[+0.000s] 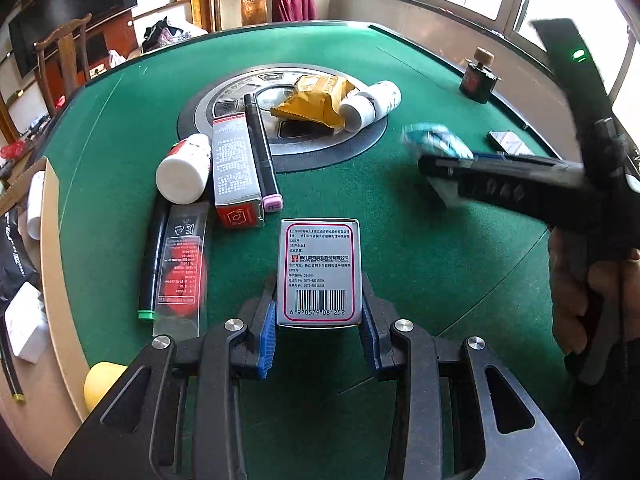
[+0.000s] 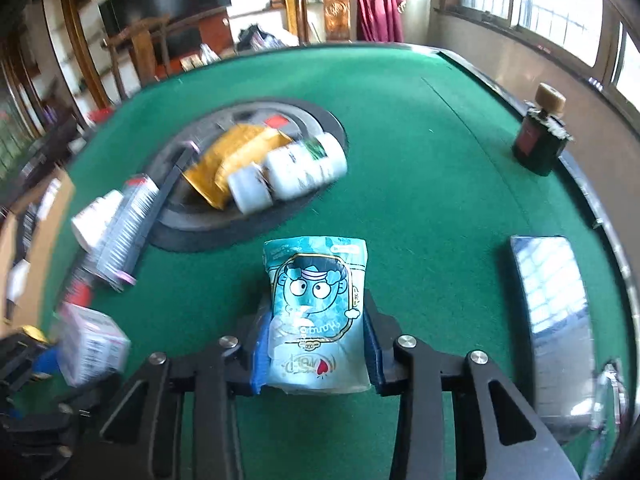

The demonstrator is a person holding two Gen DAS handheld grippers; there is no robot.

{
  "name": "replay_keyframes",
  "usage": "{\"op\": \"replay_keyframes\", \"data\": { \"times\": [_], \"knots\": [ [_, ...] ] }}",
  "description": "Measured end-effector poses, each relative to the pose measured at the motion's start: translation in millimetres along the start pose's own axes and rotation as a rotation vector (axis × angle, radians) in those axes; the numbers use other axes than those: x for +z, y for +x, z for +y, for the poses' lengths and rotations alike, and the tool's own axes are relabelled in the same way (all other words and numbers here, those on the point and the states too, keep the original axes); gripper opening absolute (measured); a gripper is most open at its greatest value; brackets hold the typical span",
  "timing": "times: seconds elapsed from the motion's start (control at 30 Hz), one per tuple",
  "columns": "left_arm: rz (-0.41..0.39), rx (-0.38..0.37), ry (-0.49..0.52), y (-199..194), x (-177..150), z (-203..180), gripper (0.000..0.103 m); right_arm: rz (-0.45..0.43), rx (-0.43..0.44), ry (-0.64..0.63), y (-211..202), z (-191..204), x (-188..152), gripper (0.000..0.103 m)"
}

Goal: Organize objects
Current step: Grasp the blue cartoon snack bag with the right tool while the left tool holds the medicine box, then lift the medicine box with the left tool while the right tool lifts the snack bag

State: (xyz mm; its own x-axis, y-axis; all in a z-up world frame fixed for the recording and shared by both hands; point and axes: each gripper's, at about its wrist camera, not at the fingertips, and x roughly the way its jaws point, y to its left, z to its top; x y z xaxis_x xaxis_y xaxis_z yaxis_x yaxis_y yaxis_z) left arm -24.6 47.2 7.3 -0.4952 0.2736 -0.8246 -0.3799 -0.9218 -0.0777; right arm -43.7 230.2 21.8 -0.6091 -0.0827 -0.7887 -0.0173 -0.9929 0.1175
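My left gripper [image 1: 318, 308] is shut on a silver medicine box [image 1: 320, 264] with a pink border and a barcode, held low over the green felt table [image 1: 420, 280]. The box shows blurred at the lower left of the right wrist view [image 2: 92, 344]. My right gripper [image 2: 316, 344] is shut on a teal cartoon snack pouch [image 2: 316, 300], its blue pads [image 2: 260, 356] pressing both sides. In the left wrist view the pouch [image 1: 432, 140] hangs blurred from that gripper at the right.
Beside the table's round centre disc [image 1: 224, 120] lie a white bottle [image 1: 184, 176], a silver-red carton [image 1: 234, 172], two markers [image 1: 262, 156] and a clear packet [image 1: 182, 276]. A yellow pouch [image 1: 312, 100] and two white bottles [image 1: 370, 106] rest on the disc. A dark corked bottle [image 2: 538, 140] and a glossy box [image 2: 552, 300] sit right.
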Motion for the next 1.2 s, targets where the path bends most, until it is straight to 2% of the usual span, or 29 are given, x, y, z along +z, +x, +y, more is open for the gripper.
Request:
{"op": "replay_keyframes", "data": {
  "times": [0.13,0.37,0.6,0.67,0.83,1.03,1.2],
  "knots": [
    [-0.007,-0.006,-0.02,-1.2,-0.6,5.3,0.034,-0.089,0.069,0.012,-14.5,1.7,4.8,0.038],
    [-0.023,0.007,-0.034,-4.7,-0.7,10.2,0.034,-0.113,0.073,-0.041,-19.3,14.8,0.2,0.039],
    [-0.024,0.006,-0.063,-5.4,-0.2,18.6,0.034,-0.225,0.093,-0.122,-24.8,28.4,-3.1,0.049],
    [-0.025,0.003,-0.068,-5.8,0.2,19.5,0.034,-0.216,0.083,-0.131,-22.0,28.7,-3.2,0.05],
    [-0.023,-0.002,-0.061,-5.9,-0.4,18.3,0.034,-0.149,0.139,-0.112,-12.2,25.4,-3.3,0.05],
    [-0.022,-0.011,-0.062,-6.1,0.1,18.4,0.034,-0.202,0.127,-0.108,-19.7,22.7,-4.7,0.05],
    [-0.016,-0.015,-0.068,-4.9,0.0,20.0,0.034,-0.203,0.111,-0.132,-17.9,26.8,-5.7,0.05]
  ]
}}
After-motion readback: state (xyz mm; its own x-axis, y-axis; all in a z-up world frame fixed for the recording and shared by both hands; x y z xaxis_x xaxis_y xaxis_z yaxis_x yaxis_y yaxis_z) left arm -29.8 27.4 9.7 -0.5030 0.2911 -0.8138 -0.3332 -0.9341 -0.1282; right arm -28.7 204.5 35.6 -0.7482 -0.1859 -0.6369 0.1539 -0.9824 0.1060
